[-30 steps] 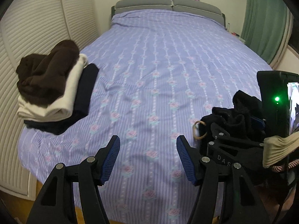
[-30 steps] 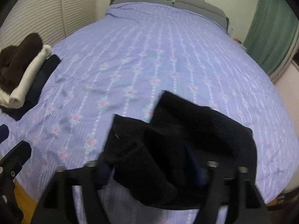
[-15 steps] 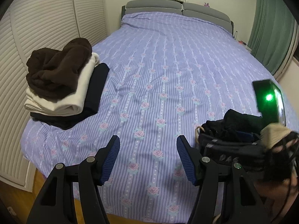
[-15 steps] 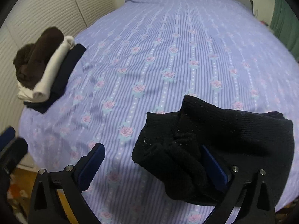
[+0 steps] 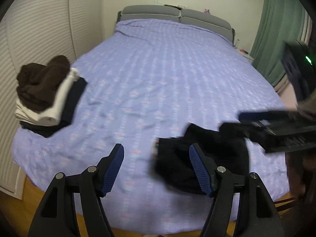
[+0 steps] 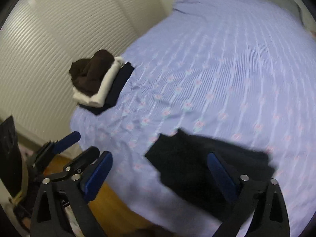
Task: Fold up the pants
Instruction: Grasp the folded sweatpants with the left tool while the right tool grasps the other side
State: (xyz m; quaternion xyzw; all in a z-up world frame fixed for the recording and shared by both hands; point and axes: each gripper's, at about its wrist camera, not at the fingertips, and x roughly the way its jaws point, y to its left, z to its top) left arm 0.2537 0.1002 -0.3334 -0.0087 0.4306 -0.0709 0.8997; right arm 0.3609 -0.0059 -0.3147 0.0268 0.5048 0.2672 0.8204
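Near the bed's (image 5: 167,69) front edge our pants (image 6: 207,162) lie bunched, right of centre. Our right gripper (image 6: 160,171) hangs nearest, jaws wide and empty, above them; our left gripper (image 5: 156,167), also spread, has them just right. No long axis shows.
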